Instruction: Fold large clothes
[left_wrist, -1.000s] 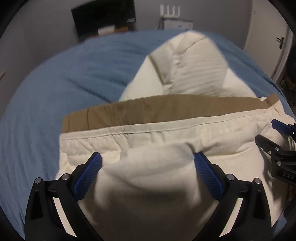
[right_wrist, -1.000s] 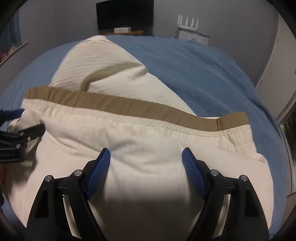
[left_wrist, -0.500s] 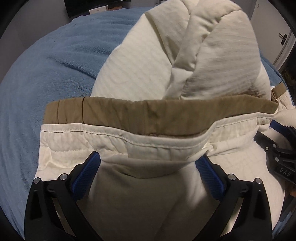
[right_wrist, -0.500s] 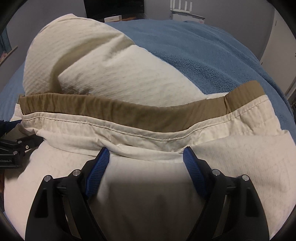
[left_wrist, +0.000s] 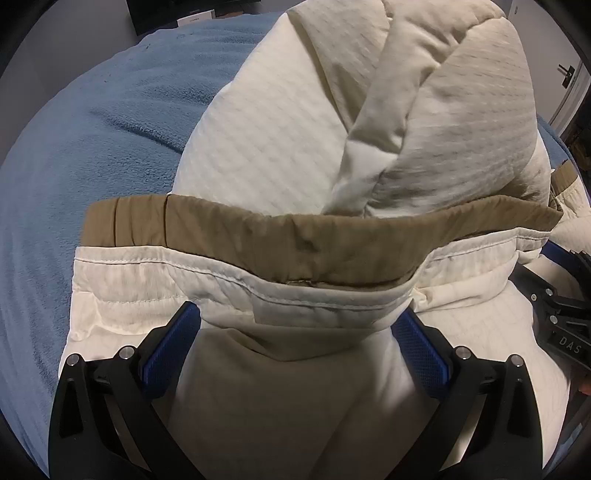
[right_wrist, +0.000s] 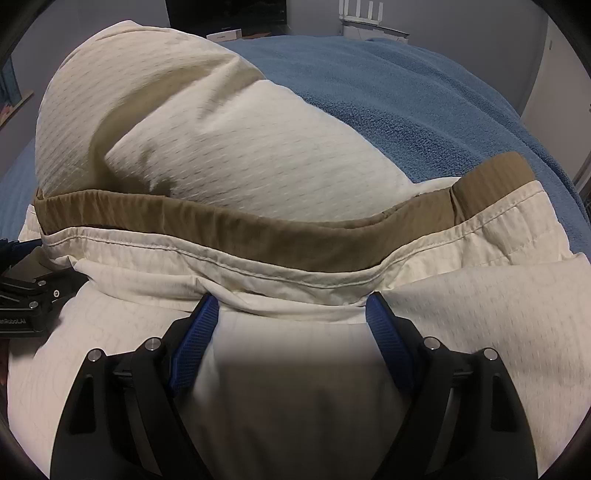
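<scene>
Cream quilted garment (left_wrist: 266, 155) lay on the bed, over a blue fleece blanket (left_wrist: 92, 147). Tan hem band (left_wrist: 295, 236) ran roughly left-right across both wrist views, so that edge sat crosswise to both grippers. The rest of the garment was bunched into a tall hump beyond the band, with its long axis running away from the cameras toward the far wall.

Left gripper (left_wrist: 295, 321): fingers (left_wrist: 173, 339) spread wide, pointing steeply down, with a fold of the cream fabric draped over and between them. The cloth hid the pads, so I couldn't tell whether they were pressing on it.

Right gripper (right_wrist: 291, 314): same story. Its fingers (right_wrist: 194, 339) were wide, with the cream fold just below the band bulging between them and covering the tips.

The two grippers sat side by side on the near edge, and each showed at the margin of the other's view.

Surroundings: dark screen (right_wrist: 225, 14) and a white router with antennas (right_wrist: 364, 16) against the far wall, and a door with a handle (left_wrist: 567, 70) to the right. The hump blocked the view of the far half of the bed.
</scene>
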